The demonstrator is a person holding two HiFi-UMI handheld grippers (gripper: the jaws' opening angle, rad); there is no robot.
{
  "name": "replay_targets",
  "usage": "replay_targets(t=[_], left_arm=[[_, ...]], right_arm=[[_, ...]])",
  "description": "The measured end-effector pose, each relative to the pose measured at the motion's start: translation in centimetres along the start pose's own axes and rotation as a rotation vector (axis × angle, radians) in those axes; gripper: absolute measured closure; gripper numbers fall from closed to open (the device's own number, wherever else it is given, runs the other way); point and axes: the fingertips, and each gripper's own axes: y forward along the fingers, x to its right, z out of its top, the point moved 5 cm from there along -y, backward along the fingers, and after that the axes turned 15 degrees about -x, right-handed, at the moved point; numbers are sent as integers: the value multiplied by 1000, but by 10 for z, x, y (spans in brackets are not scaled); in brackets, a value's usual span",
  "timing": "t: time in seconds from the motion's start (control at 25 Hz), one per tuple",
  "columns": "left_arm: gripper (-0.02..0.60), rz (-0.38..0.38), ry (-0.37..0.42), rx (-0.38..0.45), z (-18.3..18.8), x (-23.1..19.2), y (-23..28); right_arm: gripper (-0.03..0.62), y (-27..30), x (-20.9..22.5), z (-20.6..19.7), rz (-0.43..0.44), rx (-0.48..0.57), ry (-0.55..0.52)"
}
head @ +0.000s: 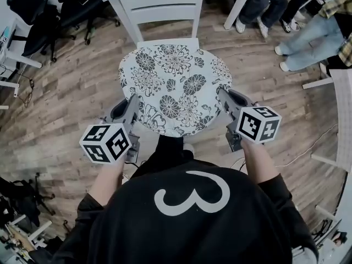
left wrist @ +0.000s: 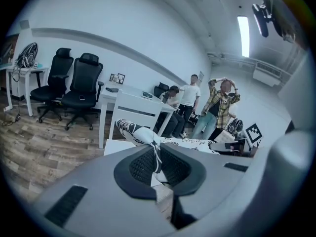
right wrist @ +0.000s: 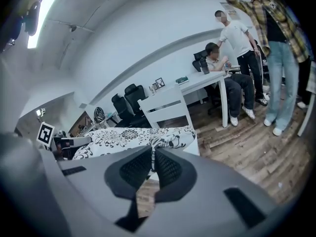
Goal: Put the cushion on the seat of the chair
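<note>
A round white cushion (head: 175, 87) with black flowers lies over the seat of the white slatted chair (head: 159, 7), and its near part overhangs toward me. My left gripper (head: 132, 100) is shut on the cushion's left edge. My right gripper (head: 222, 94) is shut on its right edge. In the left gripper view the cushion (left wrist: 140, 131) bunches into the closed left gripper (left wrist: 156, 156), above the seat's white edge (left wrist: 114, 145). In the right gripper view the right gripper (right wrist: 152, 158) pinches the cushion (right wrist: 126, 135) in front of the chair back (right wrist: 165, 107). I cannot tell whether the cushion rests on the seat.
Several people (head: 311, 29) stand and sit at the back right beside a white table leg (head: 239, 7). Black office chairs (head: 47, 15) stand at the back left. A white desk edge (head: 344, 111) is at the right. Wooden floor surrounds the chair.
</note>
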Motion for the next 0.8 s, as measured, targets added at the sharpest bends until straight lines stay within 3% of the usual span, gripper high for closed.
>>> replay_targets(t=[0.2,0.56,0.8], left_arm=[[558,-16,-32,-49,43,-49,48],[558,-28,-94,-133,48,-104,114],[558,-9,-79,-178,49,-143,167]], right_arm=[[577,57,16,44,-19,-58,38],[577,122,40,54,-73,-121,91],[577,177,62,67,-99,-143,133]])
